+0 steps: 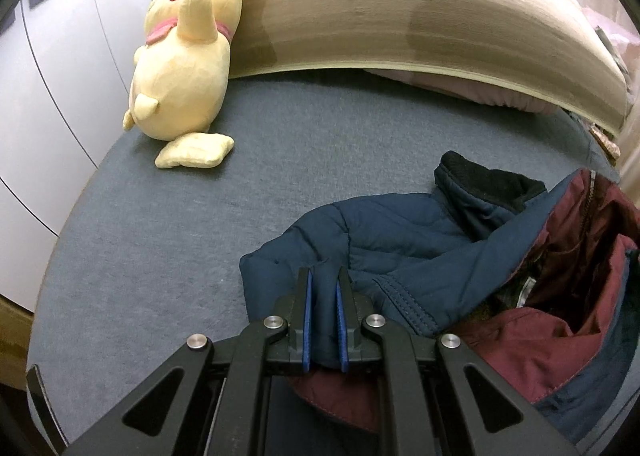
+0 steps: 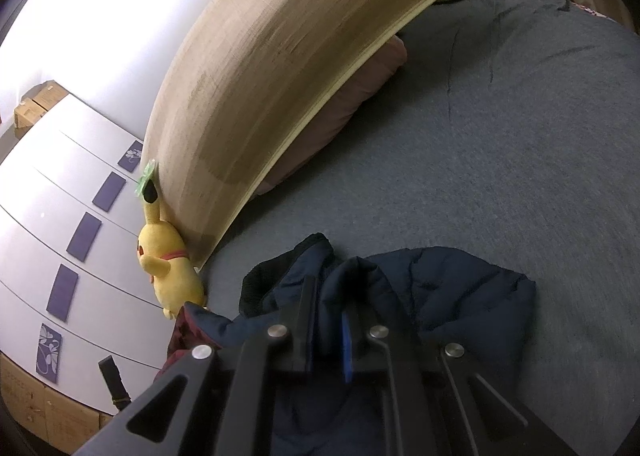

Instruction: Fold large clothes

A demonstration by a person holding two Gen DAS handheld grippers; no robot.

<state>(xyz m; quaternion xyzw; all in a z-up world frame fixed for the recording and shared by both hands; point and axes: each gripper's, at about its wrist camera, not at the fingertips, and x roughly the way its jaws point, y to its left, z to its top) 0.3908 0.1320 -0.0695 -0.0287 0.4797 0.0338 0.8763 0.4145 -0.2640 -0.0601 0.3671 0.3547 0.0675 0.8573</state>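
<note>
Evidently mid-fold: both grippers, left [image 1: 324, 276] and right [image 2: 332, 288], clenched jacket [image 1: 400, 240] fabric on the bed [image 1: 160, 256]; next, carrying the pinched edges across evenly.

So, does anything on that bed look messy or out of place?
The navy jacket lies bunched, its maroon lining turned out; both grippers, left and right, pinch folds of it. The yellow plush toy slumps against the headboard. No damage shows.

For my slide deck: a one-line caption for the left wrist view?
Left gripper pinching a fold of the navy quilted jacket on the grey bed, yellow plush toy beyond.
</note>
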